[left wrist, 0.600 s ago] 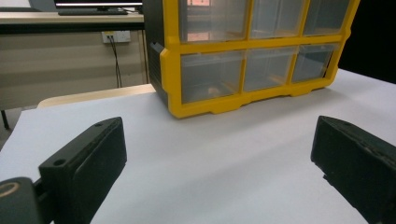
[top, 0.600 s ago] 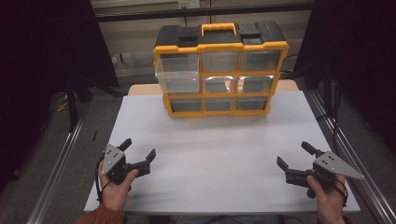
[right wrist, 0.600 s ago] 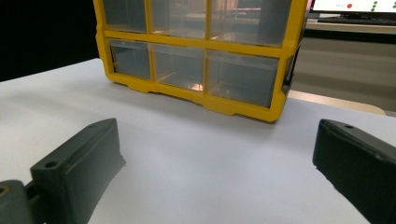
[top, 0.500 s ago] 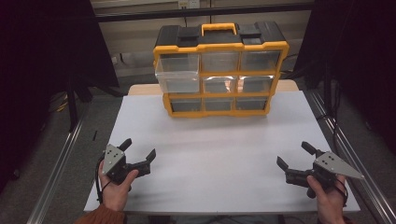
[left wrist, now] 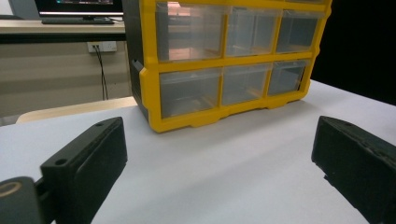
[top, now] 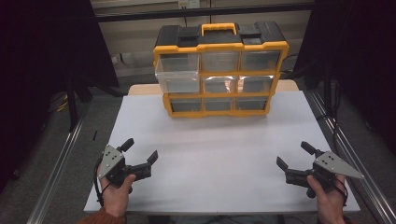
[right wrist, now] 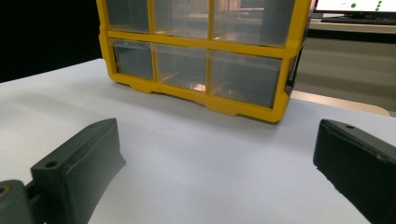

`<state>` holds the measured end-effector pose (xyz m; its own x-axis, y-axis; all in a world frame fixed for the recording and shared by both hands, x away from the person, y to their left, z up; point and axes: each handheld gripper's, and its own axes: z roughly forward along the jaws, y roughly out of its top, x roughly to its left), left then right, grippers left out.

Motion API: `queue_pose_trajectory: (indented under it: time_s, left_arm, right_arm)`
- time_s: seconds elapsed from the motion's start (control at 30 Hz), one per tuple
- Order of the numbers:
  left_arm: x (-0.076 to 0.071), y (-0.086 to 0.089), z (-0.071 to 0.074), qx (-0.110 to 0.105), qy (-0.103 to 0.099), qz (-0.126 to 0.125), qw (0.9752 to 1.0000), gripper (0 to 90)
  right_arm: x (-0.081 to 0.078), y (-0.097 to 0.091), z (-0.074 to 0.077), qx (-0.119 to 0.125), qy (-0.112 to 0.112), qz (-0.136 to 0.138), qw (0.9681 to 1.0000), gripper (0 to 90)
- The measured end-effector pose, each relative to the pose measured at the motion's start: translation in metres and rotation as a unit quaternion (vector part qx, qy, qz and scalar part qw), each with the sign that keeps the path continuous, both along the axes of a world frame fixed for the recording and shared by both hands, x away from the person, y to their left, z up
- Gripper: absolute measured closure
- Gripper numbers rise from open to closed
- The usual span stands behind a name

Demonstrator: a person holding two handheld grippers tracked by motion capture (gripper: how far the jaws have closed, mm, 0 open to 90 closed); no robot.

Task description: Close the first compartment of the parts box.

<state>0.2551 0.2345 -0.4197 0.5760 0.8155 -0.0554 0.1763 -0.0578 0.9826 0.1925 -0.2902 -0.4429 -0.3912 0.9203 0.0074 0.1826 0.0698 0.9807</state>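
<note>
A yellow and black organizer case (top: 219,70) with clear drawers stands upright at the far side of the white table (top: 215,149). Its top left drawer (top: 177,73) sticks out a little from the front. The case (left wrist: 224,60) faces my left gripper, and the case (right wrist: 205,51) also faces my right one. My left gripper (top: 140,150) rests near the front left of the table, open and empty. At the front right, my right gripper (top: 293,155) is open too, with nothing between its jaws. Both point towards the case from well short of it.
Metal rails (top: 60,158) run along both sides of the table. A wall socket with a cable (left wrist: 100,49) and a monitor (left wrist: 77,7) stand behind the case. Bare table surface lies between the grippers and the case.
</note>
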Motion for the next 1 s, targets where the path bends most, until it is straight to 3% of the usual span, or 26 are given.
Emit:
queue_pose_trajectory:
  time_s: [0.03,0.47,0.73,1.0]
  left_arm:
    - [0.001,-0.002,0.001,-0.015,0.009,-0.004,0.9998,2.8]
    - [-0.002,-0.023,0.015,0.005,0.017,-0.047,0.9987,3.1]
    - [0.001,-0.040,0.028,0.011,-0.018,-0.074,0.9970,2.8]
    - [0.013,-0.054,0.042,0.008,-0.033,-0.084,0.9959,5.0]
  right_arm:
    - [0.000,0.000,0.000,-0.001,0.001,0.001,1.0000,0.7]
    - [0.003,0.002,0.000,0.003,0.002,0.003,1.0000,0.7]
    - [0.005,0.002,-0.001,0.002,0.002,0.007,1.0000,0.7]
    - [0.005,0.002,-0.001,0.006,0.000,0.006,1.0000,0.7]
